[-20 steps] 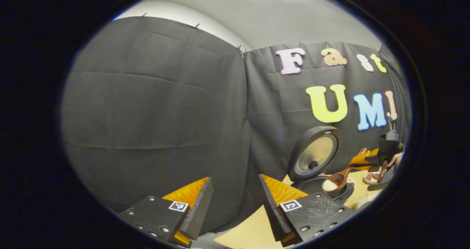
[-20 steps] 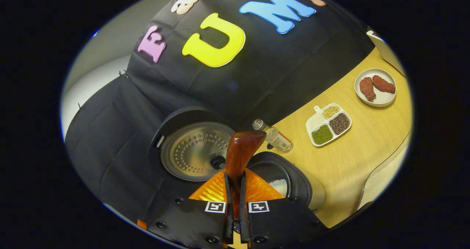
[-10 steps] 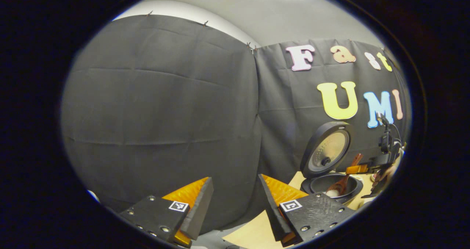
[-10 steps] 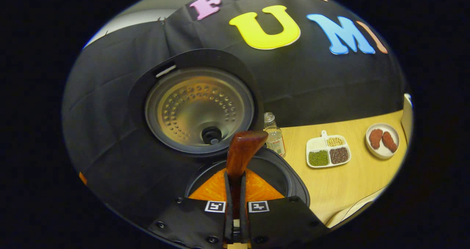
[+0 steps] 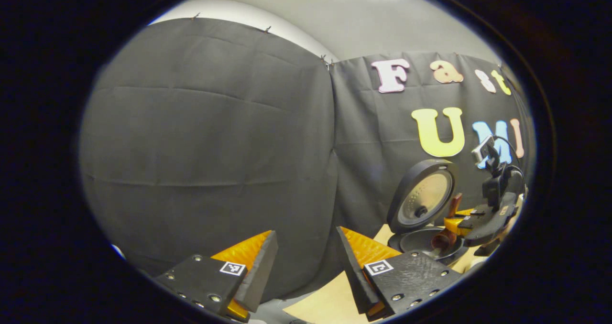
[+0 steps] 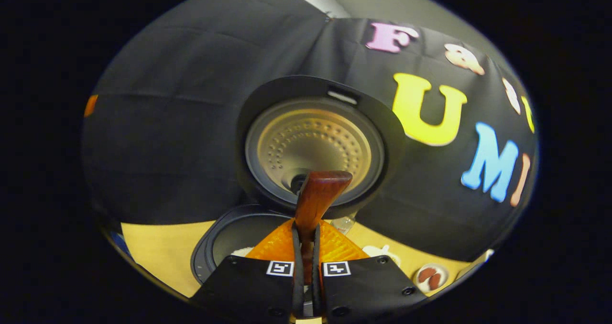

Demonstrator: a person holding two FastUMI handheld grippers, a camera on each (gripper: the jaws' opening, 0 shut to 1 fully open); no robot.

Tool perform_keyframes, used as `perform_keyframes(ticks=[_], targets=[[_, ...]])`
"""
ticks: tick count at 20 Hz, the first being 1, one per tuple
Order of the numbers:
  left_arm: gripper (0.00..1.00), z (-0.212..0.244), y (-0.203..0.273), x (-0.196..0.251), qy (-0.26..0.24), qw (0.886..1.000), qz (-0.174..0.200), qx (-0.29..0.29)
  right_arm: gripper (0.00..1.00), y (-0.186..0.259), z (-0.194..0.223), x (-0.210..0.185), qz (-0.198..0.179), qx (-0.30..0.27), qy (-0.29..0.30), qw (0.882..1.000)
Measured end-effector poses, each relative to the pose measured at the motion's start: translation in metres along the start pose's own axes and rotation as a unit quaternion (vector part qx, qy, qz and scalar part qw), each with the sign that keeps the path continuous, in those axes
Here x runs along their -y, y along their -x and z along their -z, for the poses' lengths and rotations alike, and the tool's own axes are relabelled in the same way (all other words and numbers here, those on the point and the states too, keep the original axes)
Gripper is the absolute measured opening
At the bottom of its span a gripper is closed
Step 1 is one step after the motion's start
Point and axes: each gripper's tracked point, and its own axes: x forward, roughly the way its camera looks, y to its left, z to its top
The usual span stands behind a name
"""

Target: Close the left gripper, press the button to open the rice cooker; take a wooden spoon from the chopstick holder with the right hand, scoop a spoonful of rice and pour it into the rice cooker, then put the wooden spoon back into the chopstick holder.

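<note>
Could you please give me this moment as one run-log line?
stage: pouring rice | right gripper: shut on spoon, tipped over cooker | lid: open | left gripper: open, idle

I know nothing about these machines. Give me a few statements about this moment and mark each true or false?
1. The rice cooker lid stands open. True.
2. The right tool is shut on the wooden spoon. True.
3. The left tool grips a bottle. False: its fingers are apart, holding nothing.
4. The spoon is over the cooker. True.
5. The pot holds no rice. False: some white rice shows inside.
</note>
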Motion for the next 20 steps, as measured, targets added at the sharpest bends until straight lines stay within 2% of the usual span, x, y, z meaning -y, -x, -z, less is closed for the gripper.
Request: perform_keyframes(ticks=[1,2,3,4,5,8,11,14,16,20], targets=[[0.75,0.0,0.001,-0.001,0.0,1.0,0.0,0.0,0.08,0.002,-0.002,-0.001,0.001,0.008,0.03,1.0],[0.74,0.0,0.0,0.0,0.001,1.0,0.0,-0.001,0.05,0.003,-0.005,0.0,0.003,0.016,0.056,0.998],[0.74,-0.001,0.0,0.0,0.002,1.0,0.0,0.0,0.08,0.005,-0.007,0.001,0.006,0.023,0.081,0.996],[0.74,-0.001,-0.001,0.0,0.002,1.0,0.0,0.001,0.05,0.005,-0.007,0.001,0.01,0.03,0.103,0.994],[0.74,-0.001,0.0,-0.001,0.002,1.0,0.0,0.001,0.08,0.006,-0.007,0.0,0.013,0.034,0.124,0.992],[0.75,-0.001,0.001,-0.003,0.002,1.0,-0.001,0.001,0.08,0.006,-0.001,0.001,0.016,0.03,0.15,0.988],[0.74,-0.003,0.003,-0.004,0.004,1.0,-0.001,0.002,0.08,0.003,0.004,0.007,0.012,0.02,0.09,0.996],[0.74,-0.005,0.002,-0.001,0.002,1.0,0.0,0.005,0.09,0.008,0.003,0.014,-0.006,0.007,-0.028,1.0],[0.75,-0.008,0.004,0.001,0.003,1.0,0.003,0.006,0.08,0.014,-0.001,0.021,-0.015,-0.001,-0.114,0.993],[0.75,-0.012,0.004,0.018,0.005,1.0,0.016,0.011,0.08,0.023,-0.004,0.048,-0.024,-0.002,-0.229,0.973]])
